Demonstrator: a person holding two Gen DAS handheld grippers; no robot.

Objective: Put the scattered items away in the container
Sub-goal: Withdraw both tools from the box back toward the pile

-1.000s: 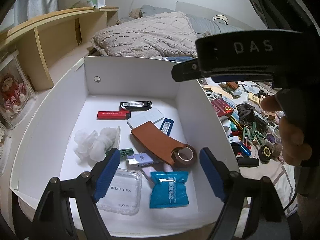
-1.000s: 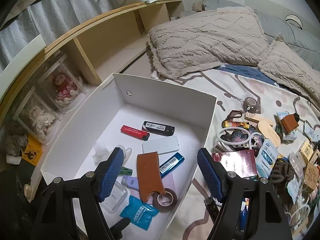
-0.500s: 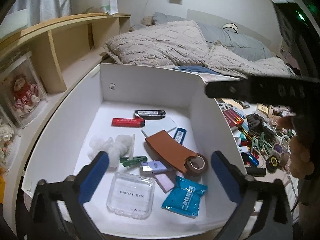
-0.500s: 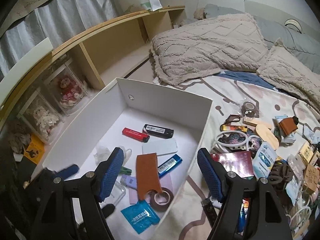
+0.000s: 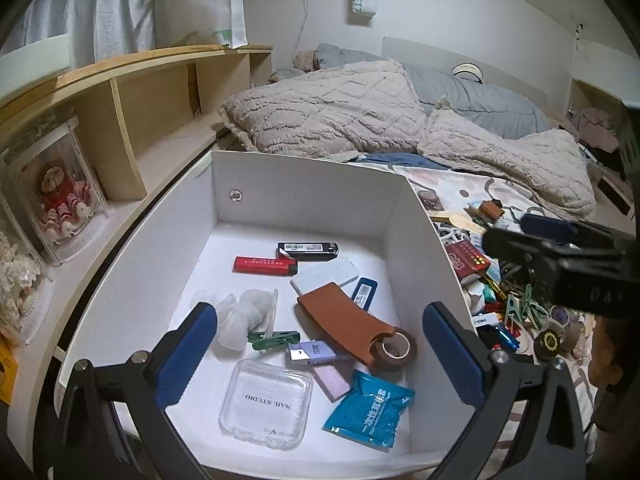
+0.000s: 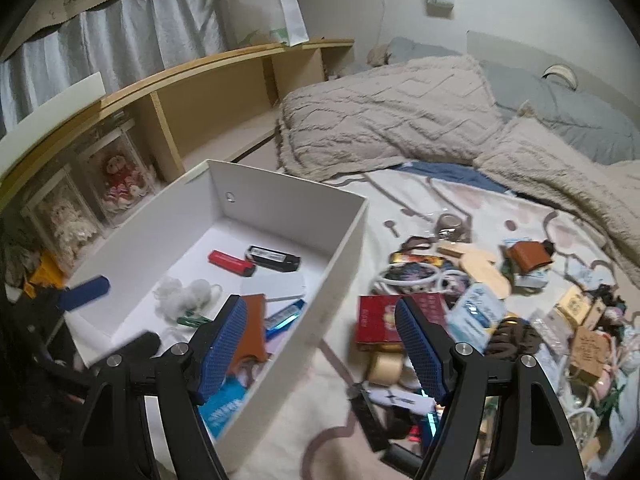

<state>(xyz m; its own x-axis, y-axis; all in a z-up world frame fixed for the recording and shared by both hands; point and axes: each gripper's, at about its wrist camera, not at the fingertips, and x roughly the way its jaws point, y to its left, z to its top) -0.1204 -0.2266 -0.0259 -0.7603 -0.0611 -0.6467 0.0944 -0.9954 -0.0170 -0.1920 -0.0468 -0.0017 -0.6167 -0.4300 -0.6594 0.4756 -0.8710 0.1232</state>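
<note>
Hovering my left gripper (image 5: 320,344) over the white box (image 5: 304,196), released and empty; my right gripper (image 6: 320,344) gapes above the scattered clutter (image 6: 500,300)

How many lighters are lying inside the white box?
2. The red lighter lies toward the far end of the white box, and the black lighter sits right behind it. Others could be hidden under things.

The bed (image 6: 352,412), under a patterned cream cover, carried the white box (image 6: 336,280) at its left edge; just right of the box lay a red booklet (image 6: 376,320), a tape roll (image 6: 386,368), a brown pouch (image 6: 528,256) and further clutter; pillows (image 6: 384,120) lay behind.
</note>
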